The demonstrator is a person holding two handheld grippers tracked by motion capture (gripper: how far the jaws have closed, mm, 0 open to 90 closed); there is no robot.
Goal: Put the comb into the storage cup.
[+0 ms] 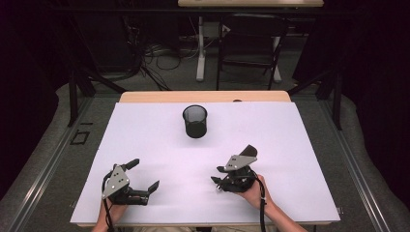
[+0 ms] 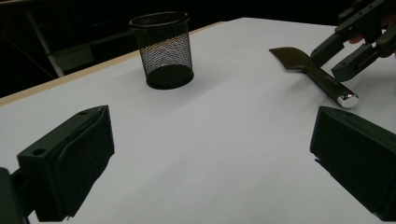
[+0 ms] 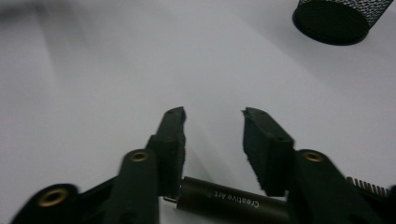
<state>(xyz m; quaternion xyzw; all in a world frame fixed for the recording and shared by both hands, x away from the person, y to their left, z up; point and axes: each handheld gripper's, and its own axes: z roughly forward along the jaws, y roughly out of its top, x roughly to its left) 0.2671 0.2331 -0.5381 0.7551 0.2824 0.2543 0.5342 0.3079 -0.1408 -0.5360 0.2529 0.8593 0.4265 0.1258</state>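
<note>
The right gripper (image 1: pixel 231 175) sits at the near right of the bench (image 1: pixel 145 140). Its jaws stand partly closed around the dark handle of a scraper tool (image 2: pixel 314 73), which crosses between them near their base; pad contact cannot be confirmed. The tool's flat blade points away from the person. The left gripper (image 1: pixel 143 175) rests at the near left, jaws wide apart and holding nothing. A black mesh cup (image 1: pixel 195 121) stands upright at the far centre.

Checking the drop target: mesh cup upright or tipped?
Upright. The mesh cup stands on its base on the white table, rim up in the high view; the left gripper view agrees.
</note>
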